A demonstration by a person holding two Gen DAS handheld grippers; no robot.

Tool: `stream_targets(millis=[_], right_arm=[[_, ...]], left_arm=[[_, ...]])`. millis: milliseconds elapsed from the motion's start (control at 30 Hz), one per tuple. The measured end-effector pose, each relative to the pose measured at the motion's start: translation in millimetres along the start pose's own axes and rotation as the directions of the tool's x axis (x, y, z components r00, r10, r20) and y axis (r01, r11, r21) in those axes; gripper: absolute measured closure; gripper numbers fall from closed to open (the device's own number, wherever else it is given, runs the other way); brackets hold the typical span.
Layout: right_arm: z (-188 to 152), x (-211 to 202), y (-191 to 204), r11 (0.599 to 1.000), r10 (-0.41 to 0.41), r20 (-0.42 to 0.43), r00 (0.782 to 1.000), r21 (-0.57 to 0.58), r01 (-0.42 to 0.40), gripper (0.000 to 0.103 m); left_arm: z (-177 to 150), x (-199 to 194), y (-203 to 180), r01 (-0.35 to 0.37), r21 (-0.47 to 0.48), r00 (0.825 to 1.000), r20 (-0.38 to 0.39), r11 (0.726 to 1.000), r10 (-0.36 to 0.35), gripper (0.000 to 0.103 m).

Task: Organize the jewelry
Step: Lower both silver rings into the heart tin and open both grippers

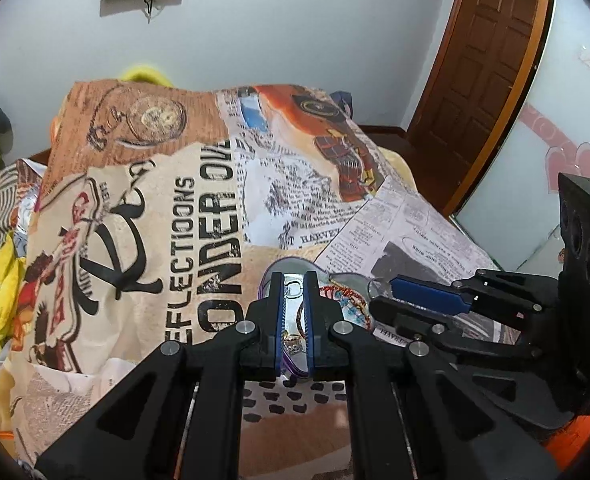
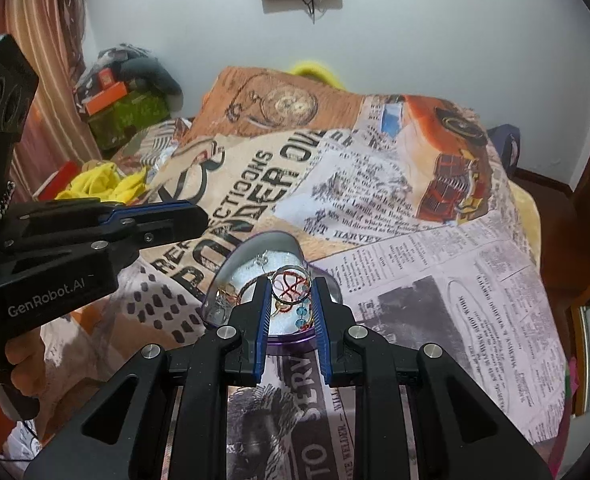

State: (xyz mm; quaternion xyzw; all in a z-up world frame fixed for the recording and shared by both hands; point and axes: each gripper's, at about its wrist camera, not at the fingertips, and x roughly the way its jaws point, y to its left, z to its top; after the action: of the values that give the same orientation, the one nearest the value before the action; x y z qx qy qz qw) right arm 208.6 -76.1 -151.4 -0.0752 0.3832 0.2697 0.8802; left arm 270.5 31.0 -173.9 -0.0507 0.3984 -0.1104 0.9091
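Observation:
A purple-rimmed heart-shaped jewelry box (image 2: pixel 279 340) lies open on the printed bedcover, its clear lid (image 2: pixel 255 256) standing up behind it. It holds rings, a red thread bracelet and blue beads (image 2: pixel 301 314). My right gripper (image 2: pixel 293 284) hovers over the box with its jaws closed on a silver ring (image 2: pixel 291 270), held upright between the tips. My left gripper (image 1: pixel 294 278) is over the same box (image 1: pixel 295 368), jaws narrowly apart with small rings (image 1: pixel 293 340) showing in the gap below; I cannot tell if it grips anything. The right gripper also shows in the left wrist view (image 1: pixel 391 286).
The bedcover (image 2: pixel 415 240) with newspaper and car prints covers the bed. Yellow cloth (image 2: pixel 103 184) and a pile of boxes and bags (image 2: pixel 123 96) lie at the far left. A wooden door (image 1: pixel 491 60) stands to the right. The left gripper's body (image 2: pixel 55 248) crosses the left.

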Motion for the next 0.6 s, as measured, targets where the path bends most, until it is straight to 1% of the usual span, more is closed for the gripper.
stream_targets(millis=[233, 400, 600], right_arm=[[-5, 16, -2, 1.000, 0.005, -0.048, 0.999, 0.012, -0.005, 0.085], [-7, 24, -1, 1.000, 0.004, -0.072, 0.997, 0.014, -0.003, 0.085], [-6, 27, 1, 1.000, -0.002, -0.083, 0.997, 0.002, 0.003, 0.085]], left_arm=[[-4, 20, -1, 0.025, 0.005, 0.998, -0.054, 1.000, -0.025, 0.096], [-6, 27, -4, 0.025, 0.017, 0.997, -0.072, 1.000, -0.024, 0.096], [-8, 30, -1, 0.027, 0.007, 0.995, -0.092, 1.000, -0.027, 0.096]])
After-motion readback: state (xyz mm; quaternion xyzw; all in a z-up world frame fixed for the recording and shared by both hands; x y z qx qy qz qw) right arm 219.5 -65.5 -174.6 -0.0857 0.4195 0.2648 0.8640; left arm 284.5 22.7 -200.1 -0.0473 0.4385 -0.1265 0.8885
